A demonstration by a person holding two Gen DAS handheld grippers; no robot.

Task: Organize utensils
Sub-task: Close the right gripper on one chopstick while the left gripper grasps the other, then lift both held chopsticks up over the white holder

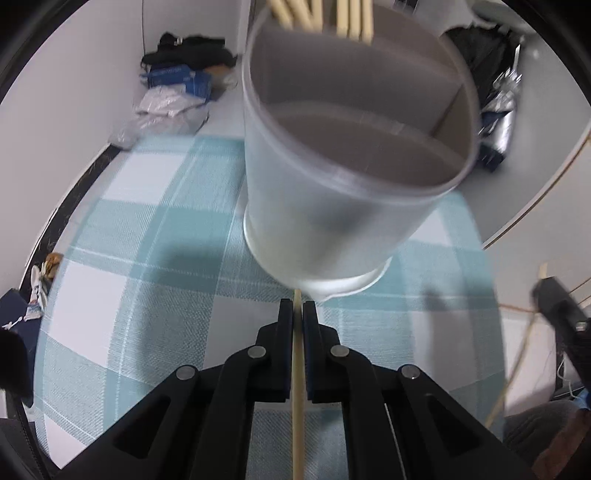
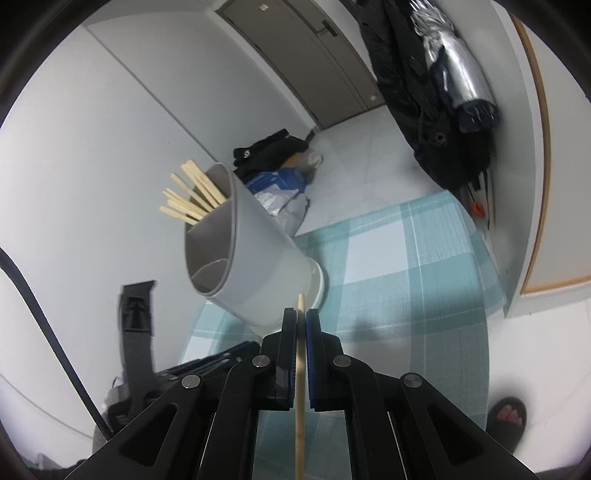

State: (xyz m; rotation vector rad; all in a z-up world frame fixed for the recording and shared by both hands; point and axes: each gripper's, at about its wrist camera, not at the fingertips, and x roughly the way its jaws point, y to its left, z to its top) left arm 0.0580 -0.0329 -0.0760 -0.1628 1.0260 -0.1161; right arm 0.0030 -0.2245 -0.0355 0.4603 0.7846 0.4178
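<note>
A grey round utensil holder (image 1: 332, 229) with inner dividers stands on a teal and white checked cloth (image 1: 147, 277). Several wooden chopsticks (image 1: 295, 14) lean in its far compartment. My left gripper (image 1: 296, 308) is shut on a single wooden chopstick (image 1: 298, 406), just in front of the holder's base. In the right wrist view the holder (image 2: 266, 266) is left of centre with the chopsticks (image 2: 192, 199) fanning out of its top. My right gripper (image 2: 301, 317) is shut on another chopstick (image 2: 300, 406), whose tip pokes out past the fingers near the holder's base.
A pile of dark clothes and bags (image 1: 181, 85) lies on the floor by the wall. A dark coat and folded umbrella (image 2: 424, 92) hang beyond the cloth's far edge, near a door (image 2: 306, 55). A person's sandalled foot (image 2: 508, 413) is low on the right.
</note>
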